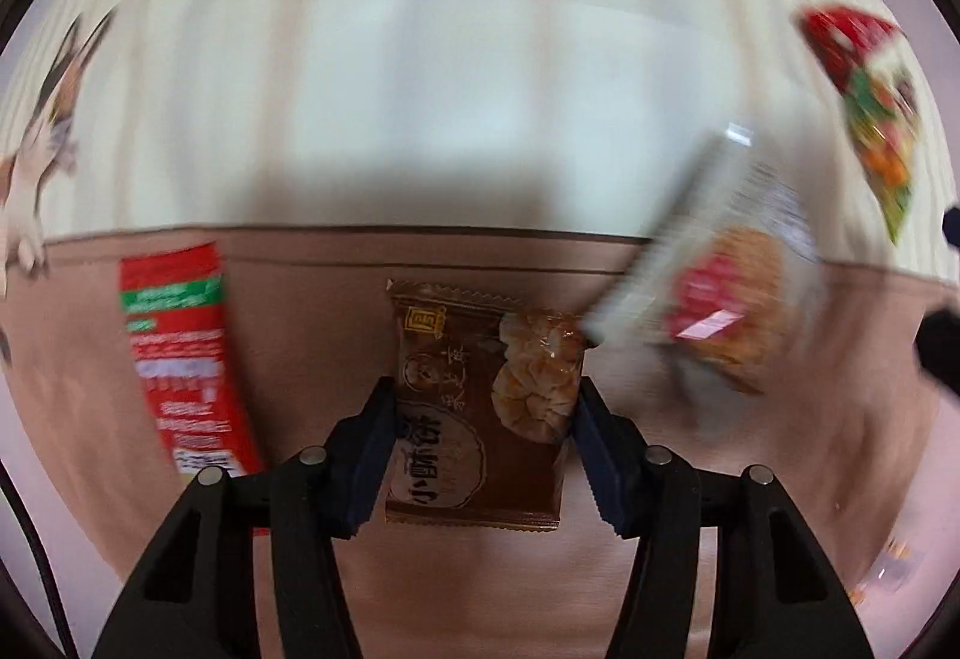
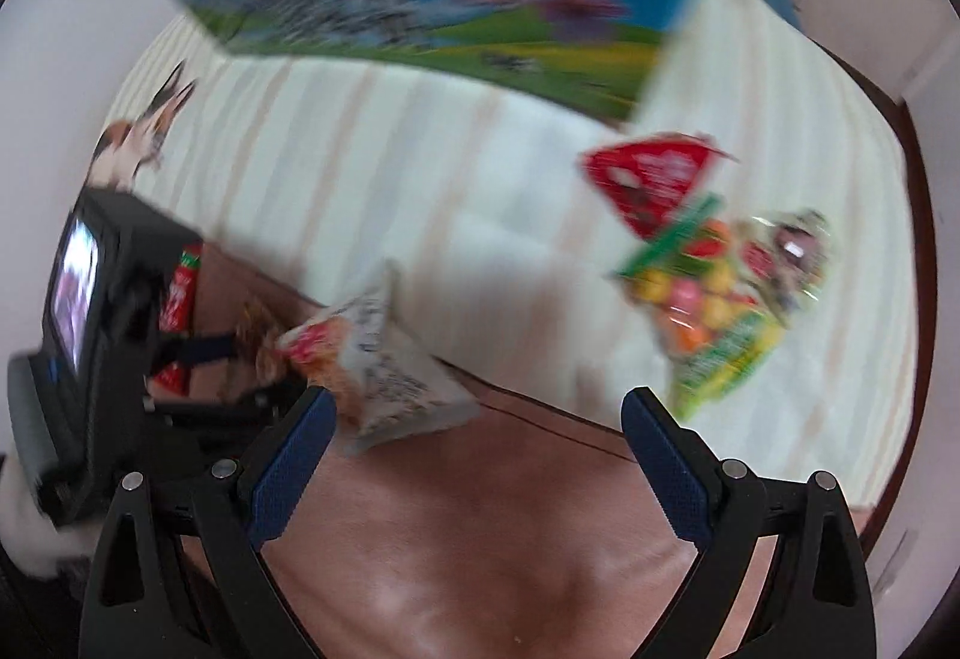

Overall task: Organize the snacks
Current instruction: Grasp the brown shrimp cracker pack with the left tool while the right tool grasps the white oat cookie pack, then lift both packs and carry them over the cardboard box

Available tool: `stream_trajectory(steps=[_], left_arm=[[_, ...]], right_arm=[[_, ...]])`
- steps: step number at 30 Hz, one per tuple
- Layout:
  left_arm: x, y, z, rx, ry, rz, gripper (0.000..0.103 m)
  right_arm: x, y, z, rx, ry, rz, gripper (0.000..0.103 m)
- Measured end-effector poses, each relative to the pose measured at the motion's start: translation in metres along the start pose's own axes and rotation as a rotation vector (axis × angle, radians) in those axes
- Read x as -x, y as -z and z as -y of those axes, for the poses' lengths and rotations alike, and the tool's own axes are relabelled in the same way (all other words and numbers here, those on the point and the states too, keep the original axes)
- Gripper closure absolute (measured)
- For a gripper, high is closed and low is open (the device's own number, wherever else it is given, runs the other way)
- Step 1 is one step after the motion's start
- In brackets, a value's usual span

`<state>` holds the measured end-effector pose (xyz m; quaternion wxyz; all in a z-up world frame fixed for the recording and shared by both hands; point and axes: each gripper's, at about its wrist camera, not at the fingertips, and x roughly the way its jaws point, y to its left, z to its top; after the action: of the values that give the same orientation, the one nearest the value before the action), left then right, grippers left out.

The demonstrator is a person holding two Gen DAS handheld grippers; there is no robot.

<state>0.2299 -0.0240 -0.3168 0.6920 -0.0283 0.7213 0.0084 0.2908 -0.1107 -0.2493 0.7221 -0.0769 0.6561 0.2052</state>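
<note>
I see a red packet at left and a white snack bag at right flanking my left gripper, clamped on the brown biscuit packet at lower centre. My right gripper gapes wide, empty.

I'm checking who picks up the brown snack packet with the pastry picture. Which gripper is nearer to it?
Left. The left gripper has its blue pads against both sides of the brown snack packet. The right gripper stands open off to the side, over the pinkish-brown mat.

Glossy plastic brown snack packet, matt pinkish-brown cloth, ribbed blue tongs pads
</note>
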Motion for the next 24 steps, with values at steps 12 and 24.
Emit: stream_trajectory(steps=[12,24], left_arm=[[-0.012,0.003,-0.026,0.029,0.032,0.002,0.046],[-0.01,0.018,-0.031,0.006,0.065,0.012,0.048]], right_arm=[[-0.068,0.004,-0.032,-0.185,0.024,-0.171,0.047],[-0.068,0.066,0.019,-0.534,-0.105,-0.239,0.045]])
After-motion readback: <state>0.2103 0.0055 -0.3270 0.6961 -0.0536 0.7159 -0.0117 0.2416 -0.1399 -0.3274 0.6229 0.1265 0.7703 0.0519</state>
